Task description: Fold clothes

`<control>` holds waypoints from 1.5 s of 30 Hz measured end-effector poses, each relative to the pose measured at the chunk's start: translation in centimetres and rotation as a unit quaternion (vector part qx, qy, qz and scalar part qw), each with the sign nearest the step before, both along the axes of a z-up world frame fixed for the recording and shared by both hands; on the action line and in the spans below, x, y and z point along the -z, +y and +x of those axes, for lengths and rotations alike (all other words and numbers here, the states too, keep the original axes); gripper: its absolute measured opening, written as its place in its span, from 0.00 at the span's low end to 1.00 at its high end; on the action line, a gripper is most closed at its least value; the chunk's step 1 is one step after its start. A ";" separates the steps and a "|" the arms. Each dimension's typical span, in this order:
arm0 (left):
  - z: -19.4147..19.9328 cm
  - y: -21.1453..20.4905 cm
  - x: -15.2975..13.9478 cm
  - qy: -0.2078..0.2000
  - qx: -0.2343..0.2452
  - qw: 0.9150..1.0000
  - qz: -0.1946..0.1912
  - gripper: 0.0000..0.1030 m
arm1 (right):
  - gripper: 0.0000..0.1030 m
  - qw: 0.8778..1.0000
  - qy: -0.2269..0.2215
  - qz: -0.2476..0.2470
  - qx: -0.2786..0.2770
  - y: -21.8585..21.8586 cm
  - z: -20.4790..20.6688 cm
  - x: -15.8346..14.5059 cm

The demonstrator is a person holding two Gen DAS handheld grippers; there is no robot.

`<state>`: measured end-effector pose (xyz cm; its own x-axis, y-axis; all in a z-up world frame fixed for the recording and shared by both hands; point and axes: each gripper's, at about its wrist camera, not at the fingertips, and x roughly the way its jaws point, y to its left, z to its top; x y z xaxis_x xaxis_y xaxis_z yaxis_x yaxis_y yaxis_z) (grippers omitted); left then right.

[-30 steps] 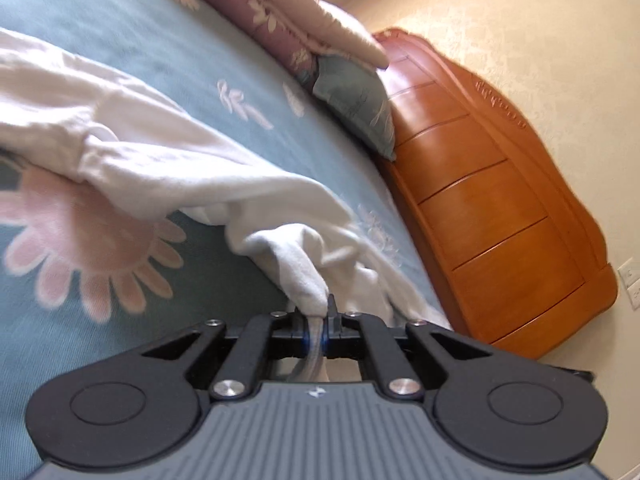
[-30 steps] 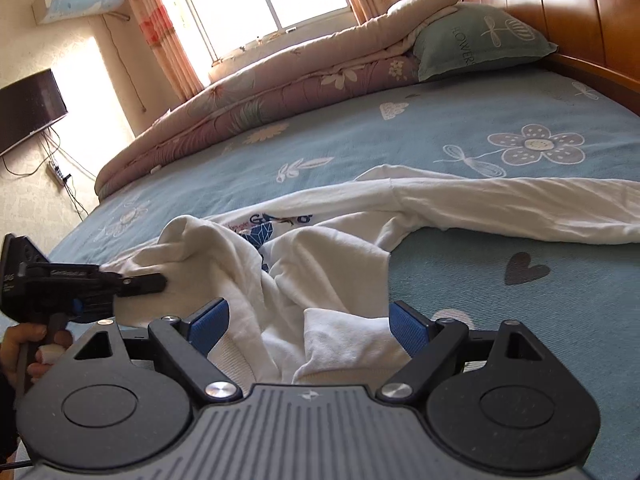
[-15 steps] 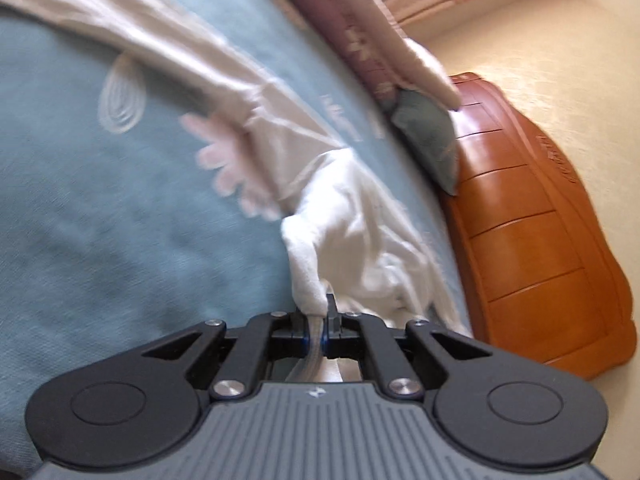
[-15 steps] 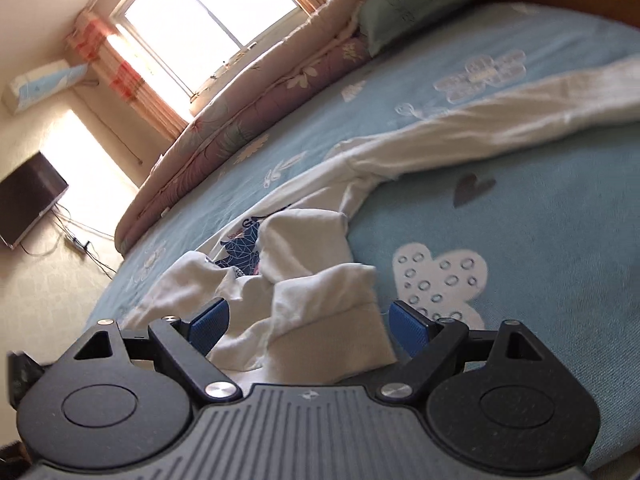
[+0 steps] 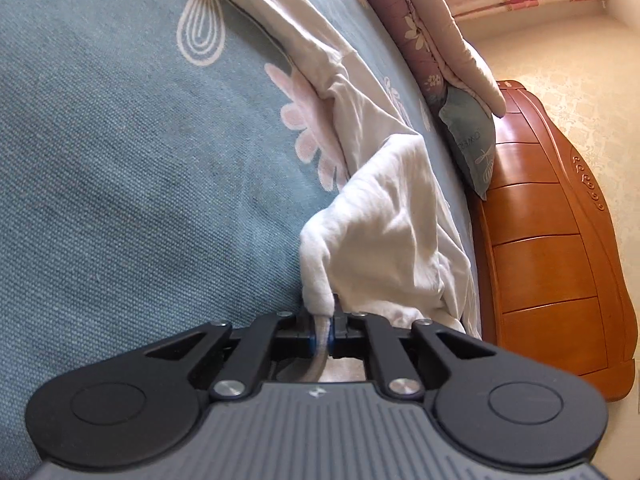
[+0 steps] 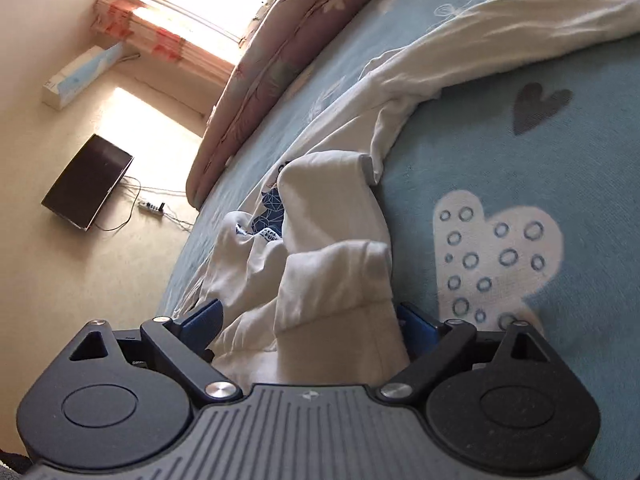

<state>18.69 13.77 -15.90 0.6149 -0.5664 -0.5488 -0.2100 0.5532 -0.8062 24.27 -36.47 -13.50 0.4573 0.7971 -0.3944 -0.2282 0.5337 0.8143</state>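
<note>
A white garment [image 5: 392, 232] lies crumpled on the blue patterned bed sheet [image 5: 120, 160]. One long sleeve [image 6: 500, 32] stretches away across the bed. My left gripper [image 5: 322, 330] pinches a thick edge of the garment between its blue pads, low over the sheet; its jaws are opening, with the cloth still pressed between them. My right gripper [image 6: 308, 320] stands wide open around a bunched fold of the same garment [image 6: 332, 280], and its pads do not squeeze the fold. A dark blue print [image 6: 272, 212] shows among the folds further ahead.
A rolled pink quilt [image 5: 420, 28] and a grey-green pillow [image 5: 468, 136] lie along the far side of the bed, against a wooden headboard [image 5: 552, 260]. A dark television [image 6: 86, 182], a power strip and a window show beyond the bed's edge.
Both views have rolled and sunk toward the bed. The left gripper carried its cloth edge lower. The right gripper closed in over the bunched fold; the other gripper left its view.
</note>
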 end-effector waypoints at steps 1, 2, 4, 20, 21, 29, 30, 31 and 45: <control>0.1 0.0 0.0 0.000 0.001 1.000 0.002 0.09 | 0.88 1.000 0.001 0.004 -0.001 0.0 0.5 0.1; 0.1 -0.1 -0.1 0.001 0.002 1.000 0.004 0.09 | 0.86 1.000 0.006 0.006 -0.001 0.0 1.0 0.2; 0.1 -0.1 -0.2 0.000 0.004 1.000 0.009 0.09 | 0.85 1.000 0.018 0.006 -0.012 0.0 1.1 0.0; 0.8 -0.4 0.4 -0.005 -0.002 1.000 -0.007 0.10 | 0.07 0.998 0.050 0.026 -0.014 -1.0 0.3 3.4; 0.9 -0.4 0.3 -0.001 -0.003 1.000 -0.007 0.10 | 0.07 0.998 0.052 0.026 -0.006 -0.8 0.3 3.4; -0.4 -0.7 -4.3 -0.031 0.026 0.999 0.018 0.04 | 0.10 0.999 0.036 -0.010 0.017 -0.4 -1.6 -1.1; -0.8 -0.6 -5.2 -0.040 0.029 0.999 0.019 0.04 | 0.10 0.999 0.032 -0.012 0.017 -0.5 -1.9 -1.9; -1.2 -0.6 -6.1 -0.050 0.033 0.998 0.021 0.04 | 0.10 0.999 0.027 -0.014 0.016 -0.6 -2.3 -2.7; -5.2 0.3 -6.6 0.001 0.050 0.997 0.056 0.04 | 0.10 0.995 0.088 -0.047 -0.013 -0.8 -7.4 -2.1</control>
